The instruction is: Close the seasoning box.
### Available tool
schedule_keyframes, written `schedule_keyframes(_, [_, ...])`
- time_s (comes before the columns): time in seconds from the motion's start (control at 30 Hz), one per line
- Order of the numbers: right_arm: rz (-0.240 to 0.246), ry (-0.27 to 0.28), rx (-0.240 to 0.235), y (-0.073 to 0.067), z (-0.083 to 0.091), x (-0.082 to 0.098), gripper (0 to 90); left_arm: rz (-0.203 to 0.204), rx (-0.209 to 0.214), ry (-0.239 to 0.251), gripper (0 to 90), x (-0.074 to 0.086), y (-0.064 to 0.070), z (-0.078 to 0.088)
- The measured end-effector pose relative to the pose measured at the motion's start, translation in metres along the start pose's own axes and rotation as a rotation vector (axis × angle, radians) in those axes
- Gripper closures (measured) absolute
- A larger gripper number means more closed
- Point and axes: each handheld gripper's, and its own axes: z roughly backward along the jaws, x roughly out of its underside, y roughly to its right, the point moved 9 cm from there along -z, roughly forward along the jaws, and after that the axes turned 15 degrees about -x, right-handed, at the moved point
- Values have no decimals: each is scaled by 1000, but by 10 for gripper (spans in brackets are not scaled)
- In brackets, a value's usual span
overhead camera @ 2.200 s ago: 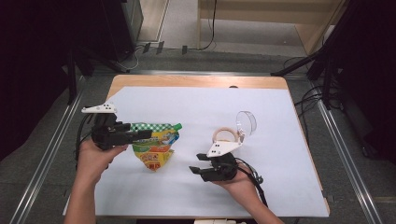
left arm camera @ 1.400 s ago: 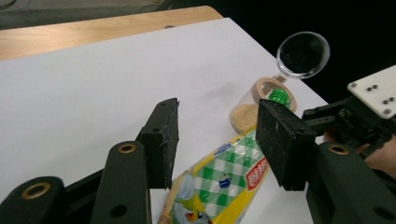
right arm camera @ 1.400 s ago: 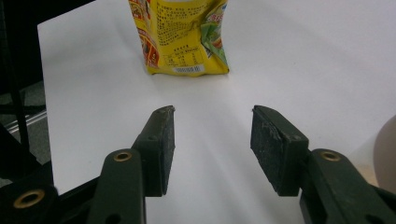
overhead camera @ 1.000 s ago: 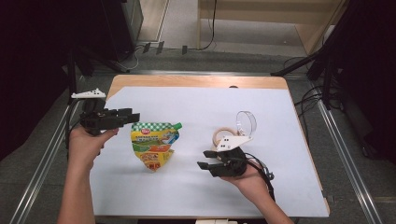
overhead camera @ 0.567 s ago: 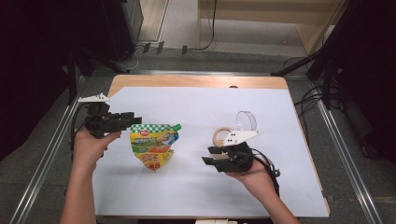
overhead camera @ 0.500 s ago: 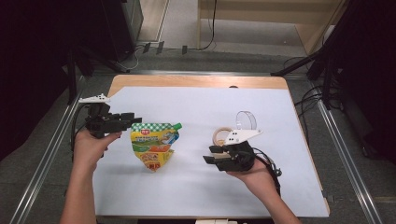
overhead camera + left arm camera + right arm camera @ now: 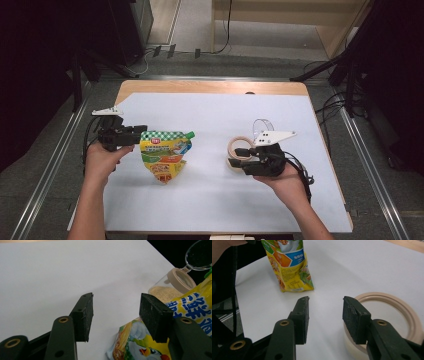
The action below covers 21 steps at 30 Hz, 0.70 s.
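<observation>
two things in play on the white table, biggest first: a yellow refill pouch lying flat left of centre, long axis running away from the person, green spout at its far right corner. left gripper sits just beside the pouch's far left corner, jaws released, nothing between them. the pouch lies to the right of those jaws in the left gripper view, so left hand is nearer. smaller: open jar with flip lid; right gripper just beside its rim, jaws apart, empty.
</observation>
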Motion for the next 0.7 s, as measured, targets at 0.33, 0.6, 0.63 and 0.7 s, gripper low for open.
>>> schedule_keyframes(0.33, [-25,39,51,15,34,-7,611,1,-7,-2,452,4,-1,-2])
schedule_keyframes(0.6, [-35,47,74,20,57,-10,789,-5,-9,-2,452,5,0,-2])
schedule_keyframes(0.63, [-32,43,78,20,60,-10,814,-6,-9,-4,452,5,0,-2])
schedule_keyframes(0.7, [-31,36,87,21,65,-10,858,-6,-8,-3,452,5,0,-2])
